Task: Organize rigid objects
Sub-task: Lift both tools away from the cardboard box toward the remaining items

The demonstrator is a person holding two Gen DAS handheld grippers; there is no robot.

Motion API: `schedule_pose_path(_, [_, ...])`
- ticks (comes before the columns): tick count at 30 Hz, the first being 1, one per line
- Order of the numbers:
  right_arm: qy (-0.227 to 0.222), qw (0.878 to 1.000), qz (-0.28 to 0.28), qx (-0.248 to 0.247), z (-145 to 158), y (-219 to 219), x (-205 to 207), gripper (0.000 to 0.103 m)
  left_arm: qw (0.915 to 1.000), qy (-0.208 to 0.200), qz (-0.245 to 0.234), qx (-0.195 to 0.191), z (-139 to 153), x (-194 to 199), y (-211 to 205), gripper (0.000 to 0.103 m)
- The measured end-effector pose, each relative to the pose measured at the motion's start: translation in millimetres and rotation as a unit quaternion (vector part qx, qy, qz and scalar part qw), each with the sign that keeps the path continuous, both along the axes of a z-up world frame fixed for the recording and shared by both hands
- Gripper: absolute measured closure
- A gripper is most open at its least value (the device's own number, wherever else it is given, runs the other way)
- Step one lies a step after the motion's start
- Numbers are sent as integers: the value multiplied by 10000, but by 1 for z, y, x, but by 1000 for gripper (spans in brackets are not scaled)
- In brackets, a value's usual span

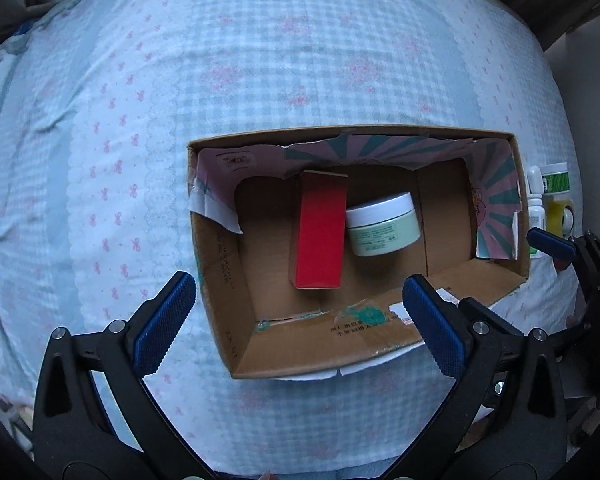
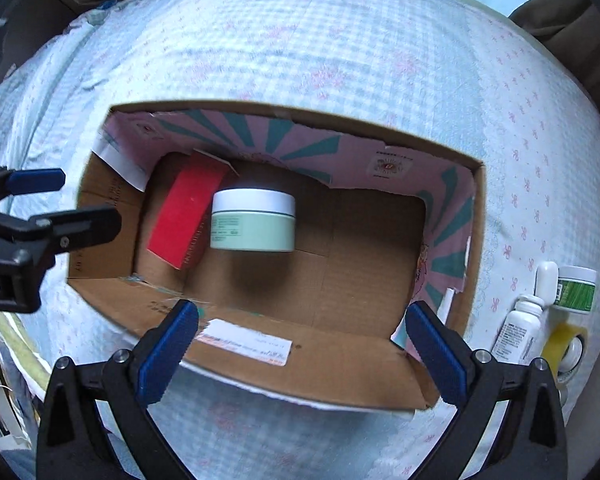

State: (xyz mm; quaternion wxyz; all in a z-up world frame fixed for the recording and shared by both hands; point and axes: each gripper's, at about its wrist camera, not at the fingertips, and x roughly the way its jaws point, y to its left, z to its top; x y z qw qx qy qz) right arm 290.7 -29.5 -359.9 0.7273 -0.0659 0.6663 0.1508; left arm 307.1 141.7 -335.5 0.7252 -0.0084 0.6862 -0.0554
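Note:
An open cardboard box (image 1: pixel 260 344) (image 2: pixel 340 372) sits on a checked bedspread. Inside it lie a red carton (image 1: pixel 320 232) (image 2: pixel 188 212) and, to its right, a pale green jar with a white lid (image 1: pixel 382 224) (image 2: pixel 254 220). Outside the box's right wall stand a white dropper bottle (image 2: pixel 518 328) (image 1: pixel 537 204), a green-labelled jar (image 2: pixel 576 288) (image 1: pixel 555 178) and a yellow item (image 2: pixel 562 340) (image 1: pixel 556 210). My left gripper (image 1: pixel 300 312) is open and empty over the box's near wall. My right gripper (image 2: pixel 302 344) is open and empty over the near wall too.
The bedspread (image 1: pixel 260 60) (image 2: pixel 340 40) spreads wide behind and left of the box. The right gripper's fingers (image 1: pixel 552 242) show at the right edge of the left wrist view; the left gripper's fingers (image 2: pixel 40 182) show at the left edge of the right wrist view.

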Motion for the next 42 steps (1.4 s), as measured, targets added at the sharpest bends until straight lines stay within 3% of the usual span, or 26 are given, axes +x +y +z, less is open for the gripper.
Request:
schedule_pose_path(8, [-373,9993,-46,89,56,11,-32,0,9981,-601,76,-58,69,-44,12,0])
schedule_pose_path(16, [-740,9942,-704,340,119,0,-85,0,9929,-1164,123,-207,135,-102,20,0])
schedule_pose_path(25, [-1375,9812,-1296,391,178,-44,-155,0,9843,-1742,-198,-223,184,-159,-31,0])
schedule_pose_path(28, [-1577,9757,-1489,321,190,-76,-177,0,9835,-1748,-247,-394,189,-172,-59,0])
schedule_pose_path(34, [-1873,9650,-1810,293,193,-163,-207,0,9826,-1818,-234,-298,187,-190,-135,0])
schedule_pose_path(39, [-1971,9661,-1646,265,179,-237,-213,0,9833,-1718,251,-539,174,-194,-199,0])
schedule_pose_path(42, [-2041,9676,-1473,184,167,-275,-208,0,9852,-1612,312,-493,160,-189,-238,0])
